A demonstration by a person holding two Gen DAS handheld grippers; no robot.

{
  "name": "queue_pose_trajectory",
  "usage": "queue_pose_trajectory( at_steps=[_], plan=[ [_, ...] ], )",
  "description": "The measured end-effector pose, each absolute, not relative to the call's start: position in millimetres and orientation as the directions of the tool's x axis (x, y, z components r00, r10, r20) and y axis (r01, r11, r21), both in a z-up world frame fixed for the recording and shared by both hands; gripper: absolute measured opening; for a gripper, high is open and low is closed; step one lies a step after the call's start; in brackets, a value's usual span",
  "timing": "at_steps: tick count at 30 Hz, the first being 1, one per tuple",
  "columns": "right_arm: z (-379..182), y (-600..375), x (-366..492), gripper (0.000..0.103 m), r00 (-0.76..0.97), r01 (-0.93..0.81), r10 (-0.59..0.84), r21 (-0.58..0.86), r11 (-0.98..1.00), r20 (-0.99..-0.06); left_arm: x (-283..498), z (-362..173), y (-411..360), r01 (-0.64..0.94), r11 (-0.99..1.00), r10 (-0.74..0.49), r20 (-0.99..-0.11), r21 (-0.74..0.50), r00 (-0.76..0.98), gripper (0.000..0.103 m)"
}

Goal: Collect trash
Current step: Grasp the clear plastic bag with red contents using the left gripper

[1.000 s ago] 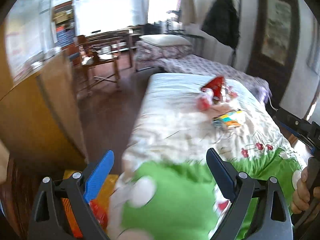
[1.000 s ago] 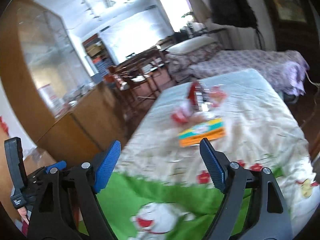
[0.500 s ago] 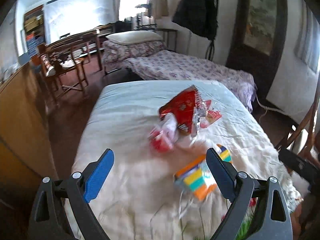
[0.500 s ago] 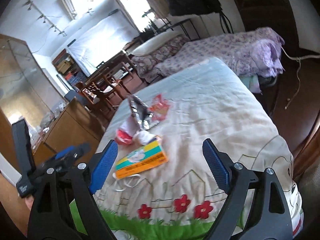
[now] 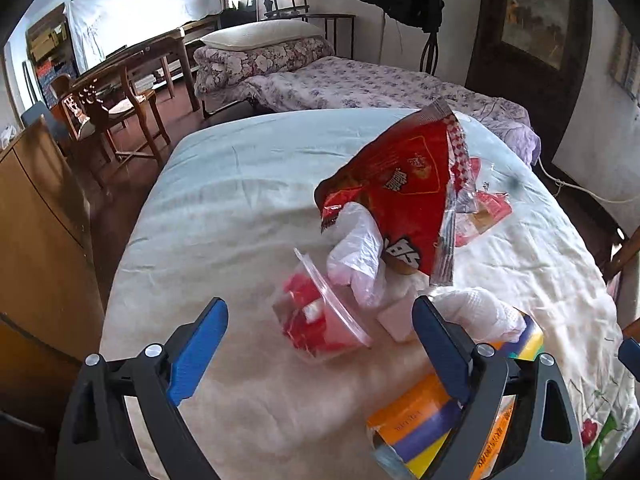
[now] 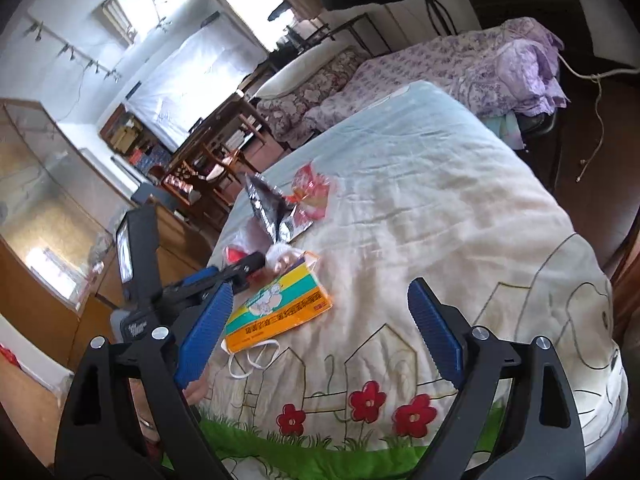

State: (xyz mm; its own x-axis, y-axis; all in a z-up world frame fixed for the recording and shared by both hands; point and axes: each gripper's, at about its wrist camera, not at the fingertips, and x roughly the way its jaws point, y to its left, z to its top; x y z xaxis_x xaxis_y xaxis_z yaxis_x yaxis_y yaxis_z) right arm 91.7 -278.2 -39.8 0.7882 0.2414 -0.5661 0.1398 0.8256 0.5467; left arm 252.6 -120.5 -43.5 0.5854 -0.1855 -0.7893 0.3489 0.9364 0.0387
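Trash lies in a heap on the bed. A red snack bag [image 5: 404, 196] stands crumpled at the heap's middle; its silver inside shows in the right wrist view [image 6: 270, 210]. A clear plastic cup with red contents [image 5: 320, 324] lies on its side just ahead of my open, empty left gripper [image 5: 320, 354]. A white plastic wrapper [image 5: 360, 256] and crumpled tissue [image 5: 480, 312] lie beside it. An orange, green and yellow packet [image 5: 424, 432] [image 6: 280, 308] lies under the left gripper's right finger. My right gripper [image 6: 320, 332] is open and empty, above the quilt to the right of the packet.
The quilted bed [image 5: 224, 208] [image 6: 460, 216] carries the trash. A wooden cabinet [image 5: 36, 232] stands left of it, a chair and table [image 5: 116, 100] behind. A second bed with floral cover [image 5: 352, 80] lies beyond. A white face mask [image 6: 252, 356] lies by the packet.
Both grippers have moved forward over the bed toward the trash heap. The left gripper now hovers right at the plastic cup. Both stay open.
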Motion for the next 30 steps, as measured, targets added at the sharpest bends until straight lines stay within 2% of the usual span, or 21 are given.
queue_pose_trajectory(
  at_steps=[2,4,6,7,19,30],
  plan=[
    [-40,-274,92,0.086,0.783,0.14,0.237,0.533,0.834,-0.575,254,-44,-119,0.344,0.938,-0.174,-0.79,0.05,0.588,0.091],
    [-40,-274,91,0.086,0.783,0.144,0.235,0.535,0.832,-0.576,256,-47,-118,0.346,0.937,-0.165,-0.801,0.056,0.575,0.082],
    [-40,-275,89,0.086,0.787,0.15,0.229,0.537,0.83,-0.573,256,-51,-117,0.36,0.932,-0.176,-0.821,0.039,0.544,0.048],
    [-39,-275,89,0.086,0.788,0.152,0.226,0.537,0.83,-0.572,256,-52,-115,0.367,0.93,-0.188,-0.829,0.022,0.526,0.043],
    [-41,-280,88,0.086,0.785,0.165,0.23,0.552,0.817,-0.575,223,-6,-66,0.329,0.934,-0.321,-0.736,-0.141,0.596,0.041],
    [-43,-279,87,0.086,0.784,0.165,0.233,0.554,0.816,-0.576,195,-32,-46,0.28,0.948,-0.279,-0.819,-0.152,0.501,0.041]
  ],
)
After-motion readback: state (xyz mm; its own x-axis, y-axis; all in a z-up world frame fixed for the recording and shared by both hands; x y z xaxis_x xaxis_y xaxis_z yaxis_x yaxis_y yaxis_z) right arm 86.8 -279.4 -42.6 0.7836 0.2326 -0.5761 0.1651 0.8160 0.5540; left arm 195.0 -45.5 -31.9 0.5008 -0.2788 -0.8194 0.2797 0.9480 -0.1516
